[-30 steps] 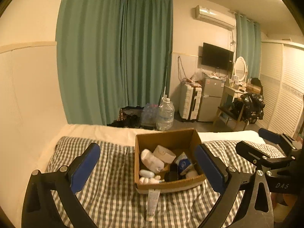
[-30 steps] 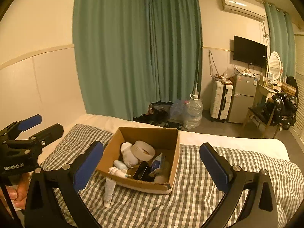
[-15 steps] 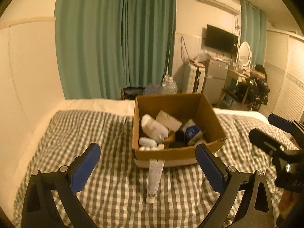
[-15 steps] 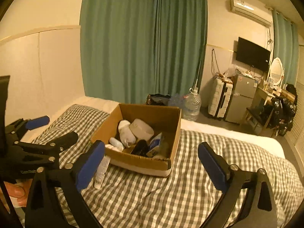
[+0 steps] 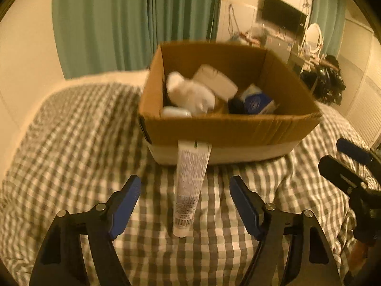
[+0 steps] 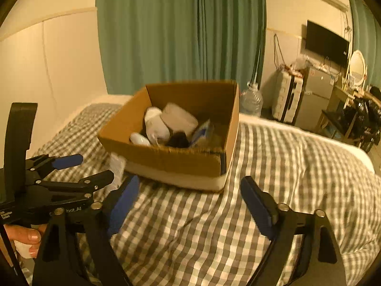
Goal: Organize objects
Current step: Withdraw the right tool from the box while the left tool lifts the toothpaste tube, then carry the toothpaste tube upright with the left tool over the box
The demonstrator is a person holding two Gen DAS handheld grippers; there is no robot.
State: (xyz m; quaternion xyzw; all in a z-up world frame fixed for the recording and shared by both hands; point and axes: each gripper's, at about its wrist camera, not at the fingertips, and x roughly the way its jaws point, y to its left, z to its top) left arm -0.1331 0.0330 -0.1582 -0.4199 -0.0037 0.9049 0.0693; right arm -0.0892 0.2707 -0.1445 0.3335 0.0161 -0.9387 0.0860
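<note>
the left tool hangs low over the bed, its blue pads apart and closing in; a white tube lies lengthwise on the checked cover between them, cap end nearest the camera, but the pads do not touch it; the tube's far, flat end rests against the front wall of a cardboard box; in the right wrist view the same left tool shows at the left edge, with fingers of the person's hand curled round its handle below; the right tool hovers over bare checked cover, its pads also apart and closing, with nothing between them; it points toward the near right corner of the box, which sits just beyond it on the bed; the box is open at the top and holds a jumble; a white bottle lies at the left, a small white oval thing in the front left corner, a flat pale pack leans behind the bottle, a dark object sits in the middle and a blue and white pack at the right; past the bed a big water bottle stands on the floor beside green curtains; further right are a white suitcase, a small fridge, a wall television and an oval mirror.
</note>
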